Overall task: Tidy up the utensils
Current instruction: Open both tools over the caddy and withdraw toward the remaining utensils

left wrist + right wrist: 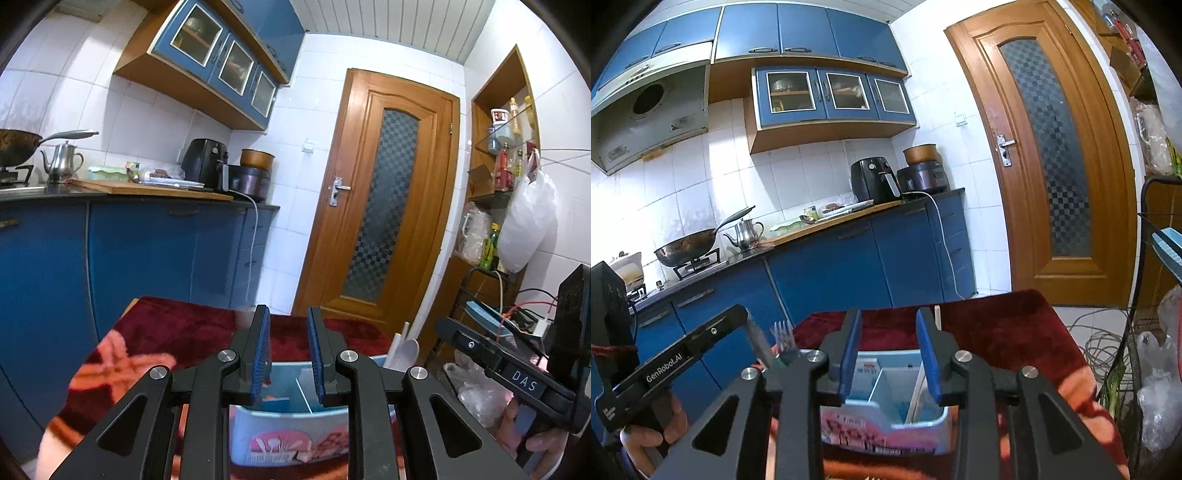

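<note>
Two hand-held grippers are held above a light-blue divided plastic utensil box (288, 424) set on the red-blanketed tabletop (177, 328). Left hand-held gripper (289, 354) is seen parted, gripping nothing. Right hand-held gripper (888, 356) is likewise parted and empty, above a pale chopstick (916, 395) leaned inside the box.

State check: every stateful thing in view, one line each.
left gripper, open, empty
right gripper, open, empty
utensil holder, upright on red cloth
chopstick, leaning in holder's right compartment
door, shut
wall cabinets, shut

Lt blue organizer box (886, 417) w/ pink label, dark red tablecloth (1004, 332), blue-padded hand-held gripper (289, 354)
</note>
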The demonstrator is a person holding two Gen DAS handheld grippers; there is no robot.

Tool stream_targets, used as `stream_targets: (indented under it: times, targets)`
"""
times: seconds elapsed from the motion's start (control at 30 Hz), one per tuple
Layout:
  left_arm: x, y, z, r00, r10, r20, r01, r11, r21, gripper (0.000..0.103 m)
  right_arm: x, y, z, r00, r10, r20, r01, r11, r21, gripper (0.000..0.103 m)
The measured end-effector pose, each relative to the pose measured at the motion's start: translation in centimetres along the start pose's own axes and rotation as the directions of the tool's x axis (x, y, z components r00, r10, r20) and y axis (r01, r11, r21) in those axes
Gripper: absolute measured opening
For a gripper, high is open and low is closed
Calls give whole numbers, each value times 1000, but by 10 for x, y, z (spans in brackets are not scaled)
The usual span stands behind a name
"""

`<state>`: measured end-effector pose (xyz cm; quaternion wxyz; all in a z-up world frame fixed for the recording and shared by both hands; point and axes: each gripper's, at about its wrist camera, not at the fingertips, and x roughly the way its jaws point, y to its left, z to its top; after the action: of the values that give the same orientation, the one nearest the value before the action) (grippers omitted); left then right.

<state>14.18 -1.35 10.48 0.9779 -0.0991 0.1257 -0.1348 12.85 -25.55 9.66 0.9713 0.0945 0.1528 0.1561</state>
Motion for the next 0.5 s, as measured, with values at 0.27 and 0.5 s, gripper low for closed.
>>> stream_targets:
  times: [0.27, 0.5]
  targets:
    - [-19, 4, -3, 997, 28, -73, -29, 1000, -7, 21, -17, 3, -16, 998, -10, -64, 12, 999, 39, 43]
    - [-29, 9, -14, 984, 64, -169, -64, 998, 3, 21, -26, -3, -39, 986, -21, -166, 37, 995, 90, 46]
